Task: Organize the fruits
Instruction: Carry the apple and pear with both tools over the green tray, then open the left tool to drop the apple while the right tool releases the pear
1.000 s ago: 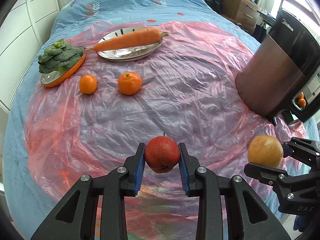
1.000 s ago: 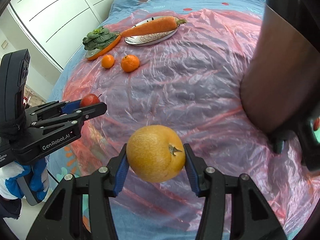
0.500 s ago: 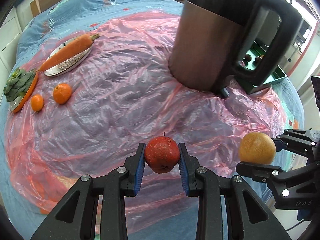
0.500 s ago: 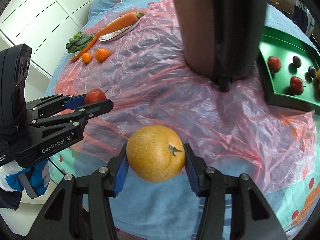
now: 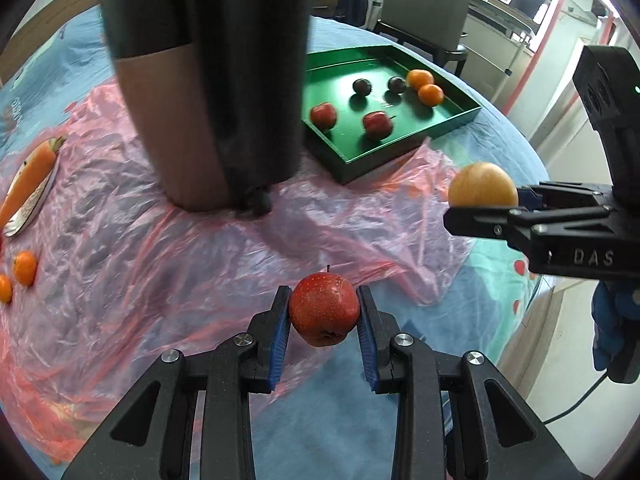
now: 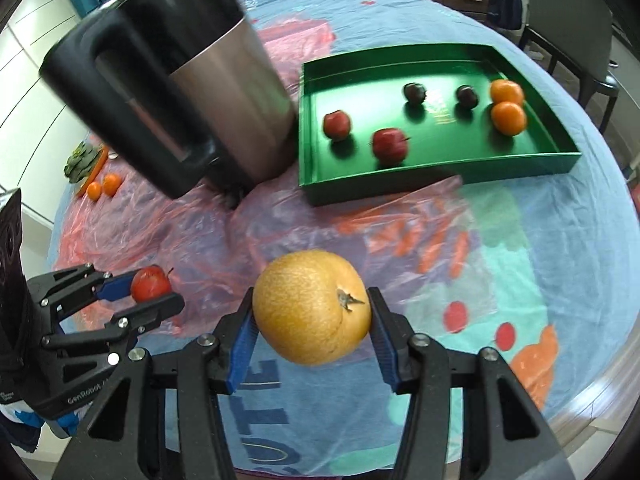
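Gripping apple (image 5: 324, 309) between left tongs (image 5: 324, 332); right tongs (image 6: 312, 330) clamp orange (image 6: 314, 306).

bed (image 6: 560, 240) | pink plastic sheet (image 5: 160, 280) | green tray (image 6: 440, 184) | kettle (image 6: 224, 92)

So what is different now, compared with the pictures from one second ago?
Both tongs swung to the right, away from the carrot and toward the green tray, which was out of view before and now lies ahead past the kettle. Nothing was taken or released: the left tongs still grip the red apple, and the right tongs still grip the large orange.
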A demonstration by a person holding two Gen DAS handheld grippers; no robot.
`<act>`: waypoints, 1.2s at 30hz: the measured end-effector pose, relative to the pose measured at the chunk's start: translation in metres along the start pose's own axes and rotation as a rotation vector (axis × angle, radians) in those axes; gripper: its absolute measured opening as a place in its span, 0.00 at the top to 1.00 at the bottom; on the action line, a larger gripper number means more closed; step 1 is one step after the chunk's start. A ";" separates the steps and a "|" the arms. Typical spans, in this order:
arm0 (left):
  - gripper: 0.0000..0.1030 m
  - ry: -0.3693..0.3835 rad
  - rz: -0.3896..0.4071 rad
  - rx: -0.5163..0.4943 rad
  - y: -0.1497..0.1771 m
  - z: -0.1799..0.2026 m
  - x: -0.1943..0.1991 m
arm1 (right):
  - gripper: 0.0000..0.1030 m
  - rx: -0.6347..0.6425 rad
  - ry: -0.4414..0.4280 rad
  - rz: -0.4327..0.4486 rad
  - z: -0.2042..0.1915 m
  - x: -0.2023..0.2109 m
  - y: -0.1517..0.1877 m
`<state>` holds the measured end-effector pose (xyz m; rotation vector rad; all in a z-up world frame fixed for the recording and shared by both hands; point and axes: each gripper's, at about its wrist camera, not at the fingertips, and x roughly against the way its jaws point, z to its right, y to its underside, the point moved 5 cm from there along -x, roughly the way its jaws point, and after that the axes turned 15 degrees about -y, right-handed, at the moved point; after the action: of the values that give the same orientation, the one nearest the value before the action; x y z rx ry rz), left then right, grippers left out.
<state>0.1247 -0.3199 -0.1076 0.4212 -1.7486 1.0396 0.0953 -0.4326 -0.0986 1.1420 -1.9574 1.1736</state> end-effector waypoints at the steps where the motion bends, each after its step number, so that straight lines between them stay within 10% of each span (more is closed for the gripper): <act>1: 0.74 0.013 0.006 -0.008 -0.007 0.010 0.000 | 0.39 -0.007 0.013 0.017 0.009 0.006 -0.004; 10: 0.74 0.076 0.081 0.000 -0.092 0.071 -0.013 | 0.40 -0.040 0.088 0.140 0.082 0.041 -0.056; 19: 0.74 -0.035 0.101 0.099 -0.173 0.060 -0.067 | 0.39 -0.005 0.086 0.153 0.129 0.020 -0.108; 36: 0.74 -0.170 0.003 0.140 -0.197 0.055 -0.146 | 0.39 0.063 0.084 0.069 0.152 -0.040 -0.135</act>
<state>0.2907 -0.5025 -0.1554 0.6100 -1.8318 1.1608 0.2260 -0.5867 -0.1441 1.0469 -1.9221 1.3070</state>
